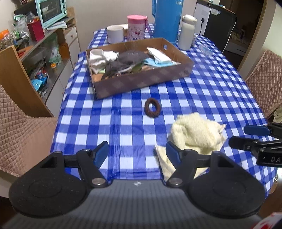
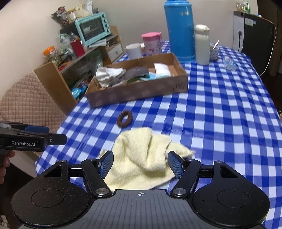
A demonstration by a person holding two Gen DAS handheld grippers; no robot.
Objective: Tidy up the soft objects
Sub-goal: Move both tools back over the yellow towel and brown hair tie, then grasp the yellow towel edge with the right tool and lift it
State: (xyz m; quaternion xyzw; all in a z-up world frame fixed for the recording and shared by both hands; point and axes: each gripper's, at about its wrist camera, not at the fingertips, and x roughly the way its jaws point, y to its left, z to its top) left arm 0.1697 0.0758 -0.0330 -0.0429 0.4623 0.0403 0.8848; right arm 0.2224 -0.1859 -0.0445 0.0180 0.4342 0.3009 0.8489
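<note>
A crumpled pale yellow towel (image 1: 197,133) (image 2: 146,158) lies on the blue checked tablecloth near the front edge. A brown hair scrunchie (image 1: 152,107) (image 2: 124,118) lies beyond it. Further back stands a cardboard tray (image 1: 141,84) (image 2: 137,91) with white and grey cloths and light blue pieces inside. My left gripper (image 1: 137,151) is open over bare cloth, its right finger just at the towel's left corner. My right gripper (image 2: 140,163) is open, hovering over the towel, which shows between its fingers; the pads do not press it. The right gripper (image 1: 250,135) also shows at the left wrist view's right edge.
At the table's back stand a white mug (image 1: 115,33), a pink cup (image 1: 136,28), a tall blue thermos (image 1: 167,19) and a white bottle (image 1: 187,31). Quilted chairs (image 1: 23,126) flank the table. A cluttered shelf with a teal oven (image 1: 51,12) stands left.
</note>
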